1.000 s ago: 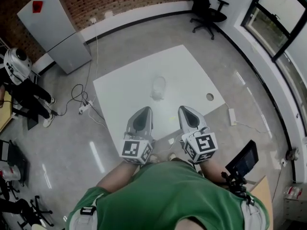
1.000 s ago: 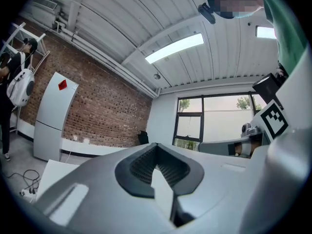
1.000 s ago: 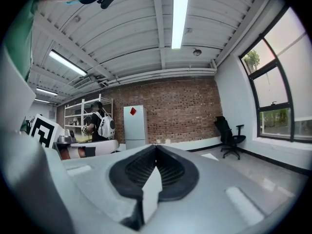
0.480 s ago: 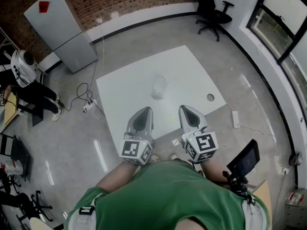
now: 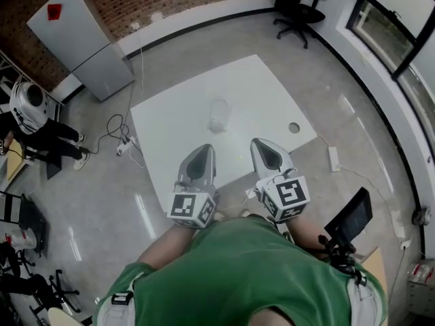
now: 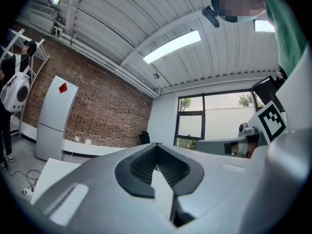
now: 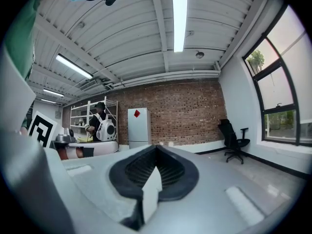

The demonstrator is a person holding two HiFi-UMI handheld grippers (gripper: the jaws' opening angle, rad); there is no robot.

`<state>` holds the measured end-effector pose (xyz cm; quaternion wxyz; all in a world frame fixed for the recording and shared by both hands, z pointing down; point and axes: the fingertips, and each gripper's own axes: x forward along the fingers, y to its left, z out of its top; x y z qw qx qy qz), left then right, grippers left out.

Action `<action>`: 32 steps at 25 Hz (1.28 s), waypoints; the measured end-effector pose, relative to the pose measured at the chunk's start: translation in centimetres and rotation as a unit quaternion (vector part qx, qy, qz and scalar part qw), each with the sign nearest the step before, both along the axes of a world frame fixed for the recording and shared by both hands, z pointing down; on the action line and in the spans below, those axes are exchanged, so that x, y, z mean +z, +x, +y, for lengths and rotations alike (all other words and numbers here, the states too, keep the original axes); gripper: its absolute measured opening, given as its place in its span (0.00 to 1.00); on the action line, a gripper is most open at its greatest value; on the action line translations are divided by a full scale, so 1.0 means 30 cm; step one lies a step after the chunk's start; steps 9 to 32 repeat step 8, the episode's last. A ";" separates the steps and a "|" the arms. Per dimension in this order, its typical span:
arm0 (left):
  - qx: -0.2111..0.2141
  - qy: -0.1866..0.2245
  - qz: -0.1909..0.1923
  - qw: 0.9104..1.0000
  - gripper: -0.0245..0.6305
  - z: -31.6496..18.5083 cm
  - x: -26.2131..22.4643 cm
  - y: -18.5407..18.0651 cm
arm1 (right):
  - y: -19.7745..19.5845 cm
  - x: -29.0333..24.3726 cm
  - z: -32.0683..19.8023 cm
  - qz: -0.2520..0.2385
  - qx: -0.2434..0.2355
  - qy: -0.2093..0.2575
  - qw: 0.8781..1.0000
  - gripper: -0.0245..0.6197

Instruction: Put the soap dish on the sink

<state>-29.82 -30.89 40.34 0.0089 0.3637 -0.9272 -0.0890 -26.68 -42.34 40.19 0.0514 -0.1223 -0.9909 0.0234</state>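
Observation:
A small translucent object [image 5: 218, 116], too blurred to name, sits near the middle of a white table [image 5: 177, 124] in the head view. No sink shows in any view. My left gripper [image 5: 197, 156] and right gripper [image 5: 266, 148] are held side by side over the table's near edge, close to my body, well short of the object. Both point level and forward. In the left gripper view the left gripper [image 6: 156, 145] has its jaws together with nothing between them. In the right gripper view the right gripper [image 7: 157, 148] looks the same.
The table has a round hole [image 5: 293, 127] near its right edge. A grey cabinet [image 5: 80, 41] stands by the brick wall, an office chair [image 5: 297, 9] at the back right. Cables [image 5: 122, 141] lie on the floor to the left, where a person [image 5: 30, 117] stands.
The head view has shifted a little, so the table sits slightly higher and further left. Both grippers stay side by side near my body with jaws shut.

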 end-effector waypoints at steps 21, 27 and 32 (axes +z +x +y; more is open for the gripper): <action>-0.004 0.002 0.001 1.000 0.05 -0.022 0.016 0.004 | 0.003 0.007 -0.017 -0.007 -0.005 0.002 1.000 0.04; -0.004 0.002 0.001 1.000 0.05 -0.022 0.016 0.004 | 0.003 0.007 -0.017 -0.007 -0.005 0.002 1.000 0.04; -0.004 0.002 0.001 1.000 0.05 -0.022 0.016 0.004 | 0.003 0.007 -0.017 -0.007 -0.005 0.002 1.000 0.04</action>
